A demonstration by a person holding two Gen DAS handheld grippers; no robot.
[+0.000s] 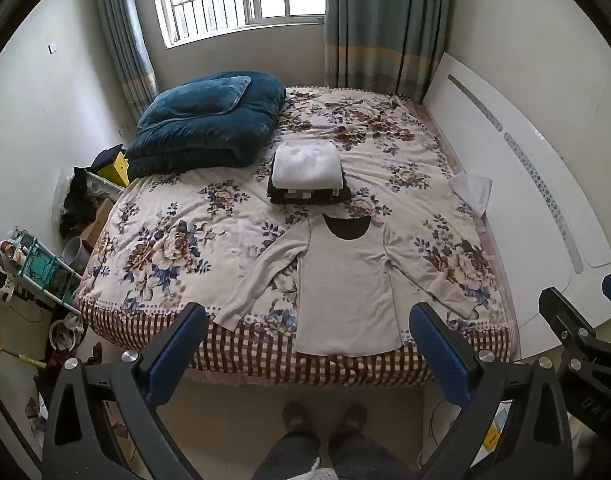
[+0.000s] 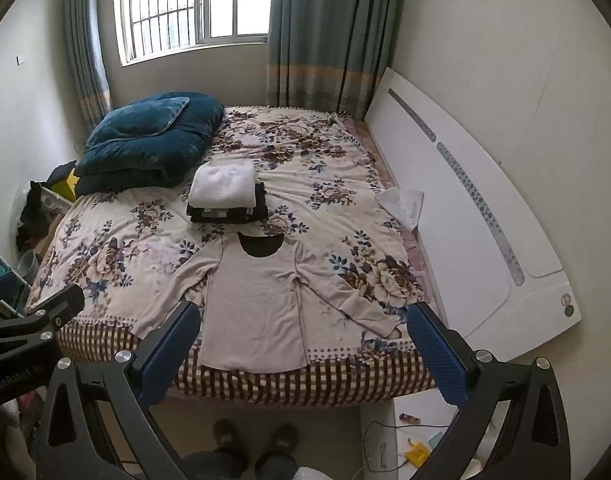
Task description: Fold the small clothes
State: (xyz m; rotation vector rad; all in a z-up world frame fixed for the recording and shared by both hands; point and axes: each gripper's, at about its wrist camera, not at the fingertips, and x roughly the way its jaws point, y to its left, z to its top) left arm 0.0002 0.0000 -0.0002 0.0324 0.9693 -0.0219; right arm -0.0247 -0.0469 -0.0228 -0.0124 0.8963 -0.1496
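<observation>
From the left wrist camera, the beige long-sleeved top (image 1: 347, 292) lies flat on the floral bedspread (image 1: 177, 248), neck away from the person and hem hanging just over the near edge of the bed. It looks laid out that way so that both sleeves, spread to either side, can be reached from the foot of the bed. The left gripper (image 1: 307, 354) hangs above the floor in front of the hem with its blue fingers (image 1: 176, 354) wide apart and holding nothing. Beyond the neckline sits a stack of folded clothes (image 1: 307, 178), a white piece on top of dark ones, probably where finished items go. A teal quilt (image 1: 209, 128) fills the far left corner, so open room lies to the left of the top and between it and the stack.

From the right wrist camera, the right gripper (image 2: 303, 354) is also spread wide and empty, short of the bed. The top (image 2: 257, 304) lies between its fingers in this view, its right sleeve (image 2: 345, 300) angled towards the white headboard (image 2: 465, 240) that bounds that side. A small white cloth (image 2: 401, 202) lies against that board, well apart from the top. The left gripper's body (image 2: 33, 320) shows at the left edge, so the two tools are near each other.
</observation>
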